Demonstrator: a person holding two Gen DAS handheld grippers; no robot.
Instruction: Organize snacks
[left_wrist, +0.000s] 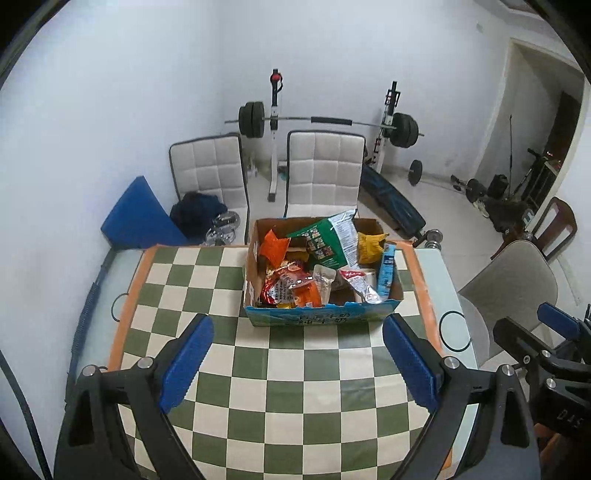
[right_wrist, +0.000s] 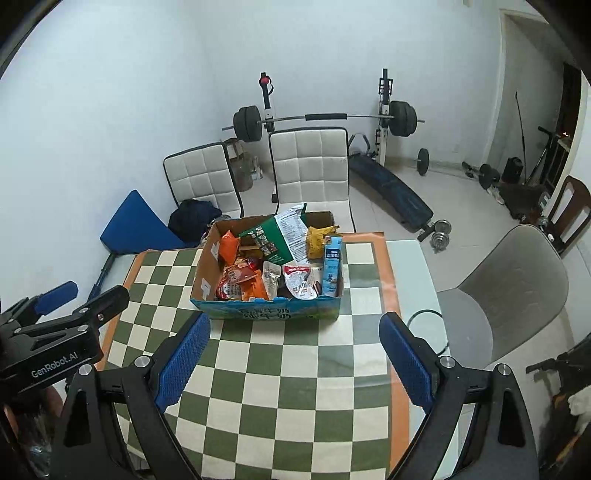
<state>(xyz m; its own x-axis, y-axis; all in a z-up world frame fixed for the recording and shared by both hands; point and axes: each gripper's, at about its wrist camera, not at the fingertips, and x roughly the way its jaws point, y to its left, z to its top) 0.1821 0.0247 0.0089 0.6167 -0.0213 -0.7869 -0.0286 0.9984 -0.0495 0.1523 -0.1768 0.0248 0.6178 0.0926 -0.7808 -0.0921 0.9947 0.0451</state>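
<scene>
An open cardboard box (left_wrist: 317, 317) (right_wrist: 269, 314) stands at the far middle of the checkered table. It holds several snack packs: a large green bag (left_wrist: 328, 240) (right_wrist: 273, 236), an orange pack (left_wrist: 273, 247) (right_wrist: 229, 245), a yellow pack (left_wrist: 369, 245) (right_wrist: 317, 236), red packs (left_wrist: 284, 284) (right_wrist: 236, 280) and an upright blue carton (left_wrist: 386, 269) (right_wrist: 331, 267). My left gripper (left_wrist: 297, 363) is open and empty, above the cloth short of the box. My right gripper (right_wrist: 293, 360) is open and empty, also short of the box. Each gripper shows at the edge of the other's view.
A green-and-cream checkered cloth (left_wrist: 280, 387) (right_wrist: 280, 387) with an orange border covers the white table (left_wrist: 454, 332). Two white padded chairs (left_wrist: 321, 173) (right_wrist: 310, 166) stand behind the table, a grey chair (left_wrist: 513, 284) (right_wrist: 509, 284) at the right. A barbell rack stands by the wall.
</scene>
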